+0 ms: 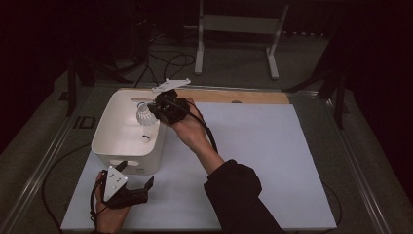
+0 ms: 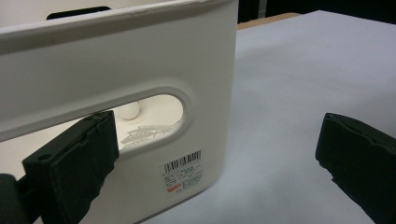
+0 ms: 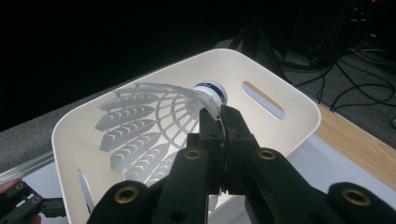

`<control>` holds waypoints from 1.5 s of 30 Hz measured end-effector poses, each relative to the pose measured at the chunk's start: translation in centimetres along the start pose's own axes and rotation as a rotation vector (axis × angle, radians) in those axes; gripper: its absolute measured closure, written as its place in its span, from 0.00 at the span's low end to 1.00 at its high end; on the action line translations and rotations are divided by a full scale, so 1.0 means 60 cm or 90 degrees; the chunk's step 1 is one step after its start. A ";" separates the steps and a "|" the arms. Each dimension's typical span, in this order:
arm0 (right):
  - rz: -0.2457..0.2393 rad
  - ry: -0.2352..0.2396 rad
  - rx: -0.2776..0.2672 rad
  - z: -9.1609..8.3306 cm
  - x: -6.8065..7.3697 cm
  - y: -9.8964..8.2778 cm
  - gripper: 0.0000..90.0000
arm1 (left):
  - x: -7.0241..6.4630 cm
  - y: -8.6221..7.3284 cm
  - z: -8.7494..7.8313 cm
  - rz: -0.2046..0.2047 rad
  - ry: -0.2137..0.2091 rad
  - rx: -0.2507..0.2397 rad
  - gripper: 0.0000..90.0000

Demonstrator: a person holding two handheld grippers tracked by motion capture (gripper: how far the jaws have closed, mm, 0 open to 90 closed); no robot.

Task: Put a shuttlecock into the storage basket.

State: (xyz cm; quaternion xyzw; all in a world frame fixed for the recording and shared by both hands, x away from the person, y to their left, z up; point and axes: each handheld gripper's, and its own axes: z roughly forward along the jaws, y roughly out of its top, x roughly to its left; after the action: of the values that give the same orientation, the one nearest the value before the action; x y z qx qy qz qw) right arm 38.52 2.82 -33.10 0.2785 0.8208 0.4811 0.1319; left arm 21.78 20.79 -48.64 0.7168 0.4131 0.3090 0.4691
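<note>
While the right tongs (image 3: 217, 122) hang over the bin (image 3: 299, 116), their jaws are pressed together on the skirt of a white shuttlecock (image 3: 149, 126), gripping it close under its cork. In the right gripper view the shuttlecock lies tilted, its cork with a blue band pointing toward the far wall of the bin and its skirt fanned out to the left above the bin's inside. In the high view the right tongs (image 1: 158, 111) sit above the bin's far right corner, with the shuttlecock (image 1: 144, 116) sticking out to the left over the opening, clear of the bin floor.

The left tongs (image 1: 136, 175) rest low at the near side of the bench (image 1: 272, 161), just beside the bin's (image 1: 109, 148) near wall, with their jaws spread wide apart and nothing between them. In the left gripper view one jaw stands right against the bin's (image 2: 140, 60) handle slot and the other is well off to the right over the pale bench (image 2: 289, 93). Through that slot a second shuttlecock (image 2: 137, 122) lies inside the bin. A barcode label (image 2: 183, 173) is stuck on the wall below the slot
</note>
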 end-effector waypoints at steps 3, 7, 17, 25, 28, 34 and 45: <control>0.000 0.003 0.001 0.004 0.004 0.001 0.99 | 0.000 0.000 0.000 0.000 0.000 0.000 0.00; -0.004 0.009 0.005 0.010 0.010 0.004 0.99 | 0.000 0.000 0.000 0.000 0.000 0.000 0.00; -0.013 0.021 0.004 0.024 0.024 0.010 0.99 | 0.000 0.000 -0.001 -0.001 0.000 0.000 0.00; -0.015 0.029 0.002 0.033 0.035 0.014 0.99 | 0.000 0.000 0.000 0.000 0.000 0.000 0.00; -0.017 0.032 -0.002 0.035 0.039 0.016 0.97 | 0.000 0.000 -0.001 -0.001 -0.001 0.000 0.00; 0.003 0.064 -0.005 0.037 0.034 0.019 0.38 | 0.001 0.000 -0.001 -0.002 -0.001 -0.001 0.00; 0.010 0.020 -0.010 0.021 0.013 0.007 0.14 | 0.000 0.000 0.000 -0.001 0.000 0.000 0.00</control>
State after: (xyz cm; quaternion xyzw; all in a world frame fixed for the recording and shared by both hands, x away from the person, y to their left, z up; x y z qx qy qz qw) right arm 38.63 4.30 -33.34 0.2761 0.8166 0.4930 0.1177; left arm 21.77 20.81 -48.62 0.7166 0.4136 0.3088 0.4691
